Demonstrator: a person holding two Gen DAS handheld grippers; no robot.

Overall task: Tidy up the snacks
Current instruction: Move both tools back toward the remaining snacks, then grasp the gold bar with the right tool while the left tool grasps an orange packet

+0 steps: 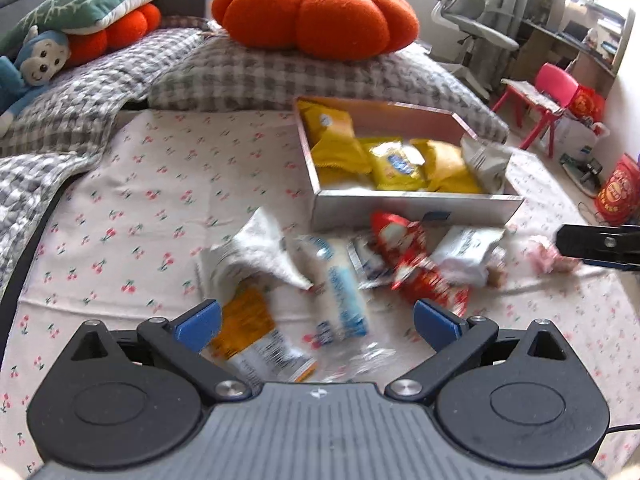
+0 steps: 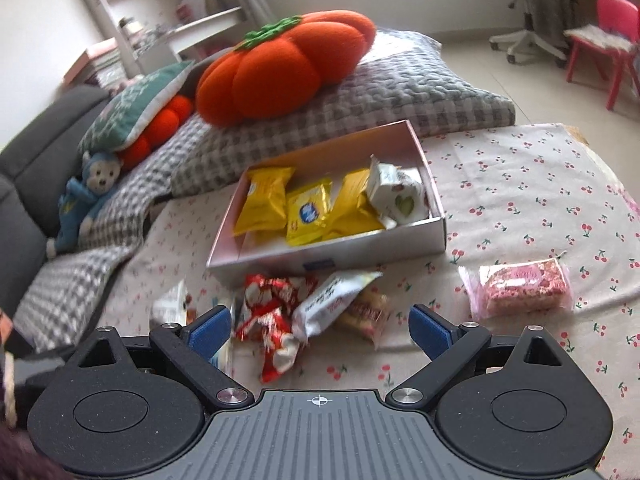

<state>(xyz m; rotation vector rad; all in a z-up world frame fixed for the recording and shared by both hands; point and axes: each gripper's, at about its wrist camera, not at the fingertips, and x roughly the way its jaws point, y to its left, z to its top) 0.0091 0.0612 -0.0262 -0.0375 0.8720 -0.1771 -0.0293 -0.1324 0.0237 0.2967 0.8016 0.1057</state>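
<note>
Snacks: your left gripper (image 1: 316, 322) hovers low over the cherry-print cloth (image 1: 132, 208), jaws spread wide, nothing between them; an orange packet (image 1: 256, 332) and a blue-and-white packet (image 1: 340, 292) lie just ahead. Your right gripper (image 2: 320, 326) likewise hangs spread and empty above red wrappers (image 2: 268, 312) and a white packet (image 2: 332, 300). Box (image 2: 328, 258): open, on the cloth, holding yellow packets (image 2: 308, 212) and a white pack (image 2: 396, 196). Pink bar (image 2: 520, 286): apart, right of the pile.
</note>
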